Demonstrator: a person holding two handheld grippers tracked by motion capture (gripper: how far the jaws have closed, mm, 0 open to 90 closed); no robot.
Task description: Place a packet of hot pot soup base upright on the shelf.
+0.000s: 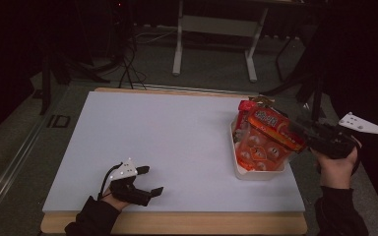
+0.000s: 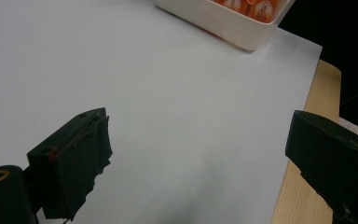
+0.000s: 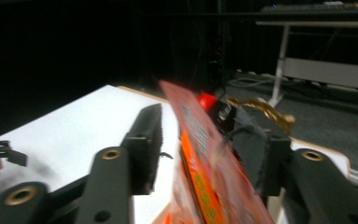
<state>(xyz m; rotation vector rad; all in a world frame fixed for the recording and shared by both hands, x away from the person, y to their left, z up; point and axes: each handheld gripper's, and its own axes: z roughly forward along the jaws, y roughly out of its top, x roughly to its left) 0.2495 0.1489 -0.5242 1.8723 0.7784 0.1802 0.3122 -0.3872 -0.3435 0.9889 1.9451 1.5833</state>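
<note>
At 3 o'clock on the table (image 1: 177, 128) | right gripper (image 1: 302, 132) jaws around snack bag (image 1: 268, 132), over white tub (image 1: 261, 173) | left gripper (image 1: 150, 181) at 7 o'clock, jaws wide, empty.

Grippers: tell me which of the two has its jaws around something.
The right gripper, whose jaws straddle the orange snack packet over the white bin. The left gripper hangs open over bare table.

Your right claw (image 3: 200, 140) is standing with its two black jaws spread either side of an orange-red snack bag (image 3: 205, 172); the bag's edge is rising tilted between them. Whether the jaws are pressing it is unclear. Behind, something red and gold (image 3: 256, 109) is lying blurred. The white-topped desk (image 3: 74, 126) is stretching away left. Your other claw (image 3: 0, 154) is showing far left.
</note>
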